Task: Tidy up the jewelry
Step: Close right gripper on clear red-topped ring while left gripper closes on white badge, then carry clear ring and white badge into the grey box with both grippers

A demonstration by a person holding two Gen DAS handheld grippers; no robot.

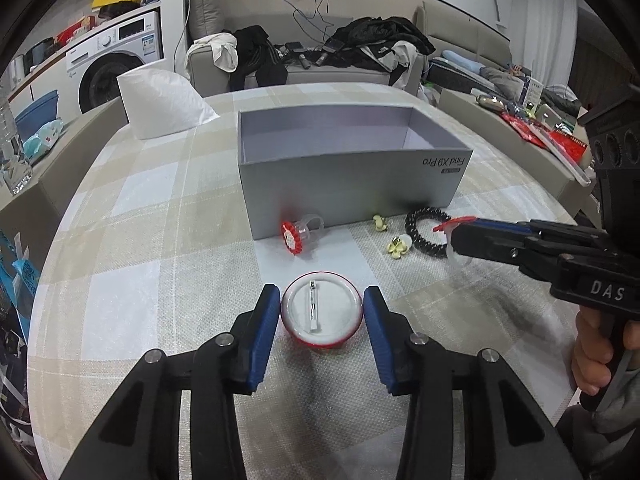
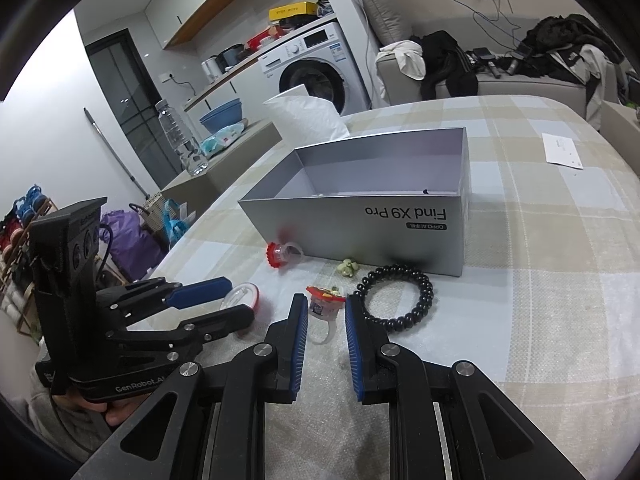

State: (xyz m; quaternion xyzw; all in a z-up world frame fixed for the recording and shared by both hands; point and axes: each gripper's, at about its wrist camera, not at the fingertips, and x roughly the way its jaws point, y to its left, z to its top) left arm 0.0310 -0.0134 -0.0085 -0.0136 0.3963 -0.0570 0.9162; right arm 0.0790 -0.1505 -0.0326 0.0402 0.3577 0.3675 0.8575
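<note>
- At the bottom centre of the left wrist view, the left gripper is clamped on a round badge, pin side up; its front face is hidden.
- At lower centre of the right wrist view, the right gripper pinches a clear ring, band partly covered.
- Just beyond lie a black bracelet, two small pale flowers and another ring.
- Behind them, the open grey box hides most of its floor.

Beige sofa strewn with clothes; washing machine under counter; dark door.
</note>
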